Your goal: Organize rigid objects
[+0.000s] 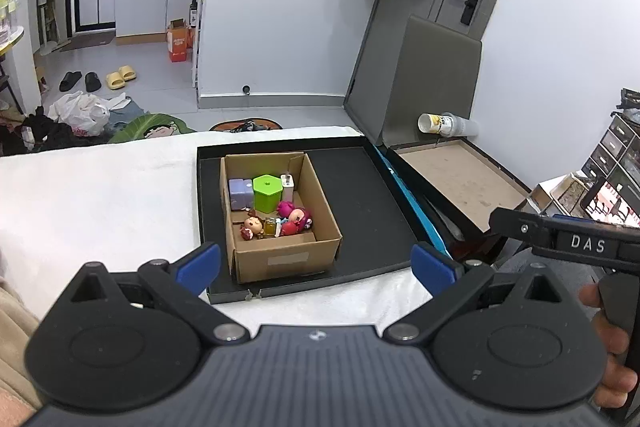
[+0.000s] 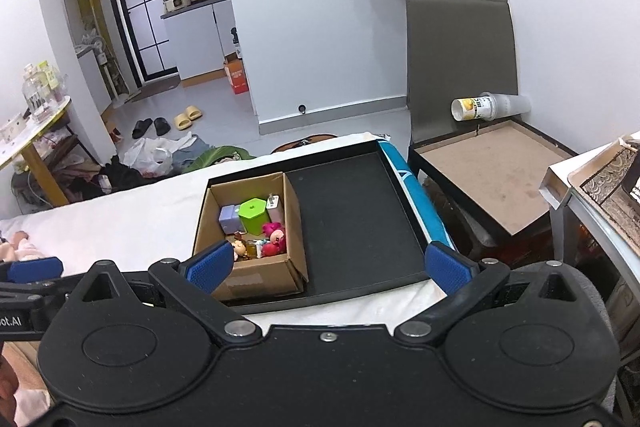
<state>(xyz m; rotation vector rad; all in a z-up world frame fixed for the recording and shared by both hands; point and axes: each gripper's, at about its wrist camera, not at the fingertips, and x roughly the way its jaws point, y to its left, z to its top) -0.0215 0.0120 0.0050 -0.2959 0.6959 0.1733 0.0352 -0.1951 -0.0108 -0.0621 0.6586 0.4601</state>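
1. A cardboard box (image 1: 280, 219) sits ahead of both grippers, in the left part of a shallow black tray (image 1: 368, 203), and holds all the small items.
2. Along the box's far side stand a lilac cube (image 1: 241, 193), a green hexagonal container (image 1: 268, 191) and a white charger (image 1: 287, 185), side by side.
3. Nearer the tools lie two small dolls, a brown-haired doll (image 1: 253, 225) and a pink-haired doll (image 1: 296, 215), with a small amber block (image 1: 271, 226) between them.
4. The left gripper (image 1: 316, 267) hangs just short of the tray's near edge, its blue pads spread wide with nothing between them.
5. The right gripper (image 2: 330, 265) is likewise wide open and empty, with the box ahead and to its left.
6. The tray rests on a white cloth (image 1: 100, 195).
7. Beyond the tray to the right stands a chair (image 2: 480, 163) with stacked paper cups (image 2: 488, 107) lying on the back of its seat.
8. A hand (image 1: 608, 347) shows at the left view's right edge, on the other tool's handle.
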